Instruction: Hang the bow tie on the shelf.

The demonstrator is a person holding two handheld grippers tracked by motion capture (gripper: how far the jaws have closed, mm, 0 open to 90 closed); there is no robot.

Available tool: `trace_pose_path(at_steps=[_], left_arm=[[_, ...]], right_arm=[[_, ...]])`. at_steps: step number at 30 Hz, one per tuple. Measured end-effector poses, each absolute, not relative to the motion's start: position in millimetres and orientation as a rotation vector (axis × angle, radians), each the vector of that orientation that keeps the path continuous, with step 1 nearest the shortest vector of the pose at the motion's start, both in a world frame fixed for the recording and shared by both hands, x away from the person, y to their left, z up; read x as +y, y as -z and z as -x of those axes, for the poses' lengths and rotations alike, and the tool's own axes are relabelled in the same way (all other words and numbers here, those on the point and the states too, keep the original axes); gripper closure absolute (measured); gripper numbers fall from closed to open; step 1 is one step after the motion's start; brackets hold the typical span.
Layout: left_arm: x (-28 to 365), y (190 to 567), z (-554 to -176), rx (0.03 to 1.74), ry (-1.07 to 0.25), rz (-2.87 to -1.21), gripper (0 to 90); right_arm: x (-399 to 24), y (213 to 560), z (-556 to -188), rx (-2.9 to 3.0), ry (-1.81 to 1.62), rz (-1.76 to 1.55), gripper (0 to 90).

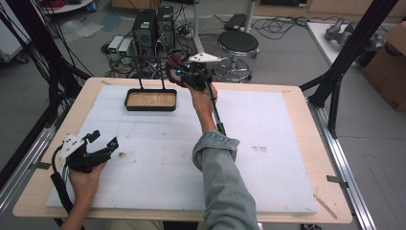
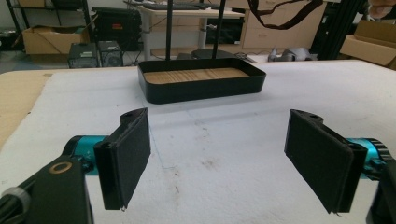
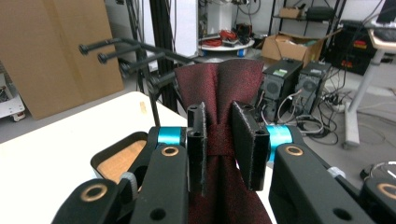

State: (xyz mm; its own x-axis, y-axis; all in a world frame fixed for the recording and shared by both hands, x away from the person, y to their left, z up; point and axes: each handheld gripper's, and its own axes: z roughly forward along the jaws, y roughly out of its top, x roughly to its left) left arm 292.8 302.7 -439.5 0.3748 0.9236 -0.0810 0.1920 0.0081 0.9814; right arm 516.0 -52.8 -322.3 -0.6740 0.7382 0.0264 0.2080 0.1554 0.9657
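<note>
A dark red necktie (image 3: 219, 88) is clamped at its knot between the two pads of my right gripper (image 3: 219, 144), which is shut on it. In the high view that gripper (image 1: 186, 74) is held up over the table's far edge, with the necktie (image 1: 173, 67) bunched at its tip, just right of a black stand. The stand has a wood-floored tray (image 1: 151, 99), two thin posts (image 1: 140, 72) and horizontal pegs (image 3: 121, 51) at the top. My left gripper (image 1: 103, 140) rests low at the table's left, open (image 2: 226, 158) with nothing between its pads, facing the tray (image 2: 201, 84).
A white foam mat (image 1: 268, 158) covers the wooden table. Beyond the far edge stand a round stool (image 1: 238, 43) and computer towers (image 1: 153, 26) amid cables. A black frame strut (image 1: 354, 43) and a cardboard box (image 1: 390, 62) are at the right.
</note>
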Motion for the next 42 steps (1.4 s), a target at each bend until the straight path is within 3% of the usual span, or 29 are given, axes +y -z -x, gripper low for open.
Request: trace_pose_path(at_steps=[20, 42], left_arm=[[302.4, 439.7, -293.1, 1.065, -0.784, -1.47, 22.8], [301.4, 439.6, -293.1, 1.065, -0.786, -1.469, 22.8]], right_arm=[[-51.6, 341.7, -520.9, 2.045, -1.532, -0.938, 74.7], [-78.9, 308.6, -501.9, 1.94, -1.568, -0.924, 56.7]])
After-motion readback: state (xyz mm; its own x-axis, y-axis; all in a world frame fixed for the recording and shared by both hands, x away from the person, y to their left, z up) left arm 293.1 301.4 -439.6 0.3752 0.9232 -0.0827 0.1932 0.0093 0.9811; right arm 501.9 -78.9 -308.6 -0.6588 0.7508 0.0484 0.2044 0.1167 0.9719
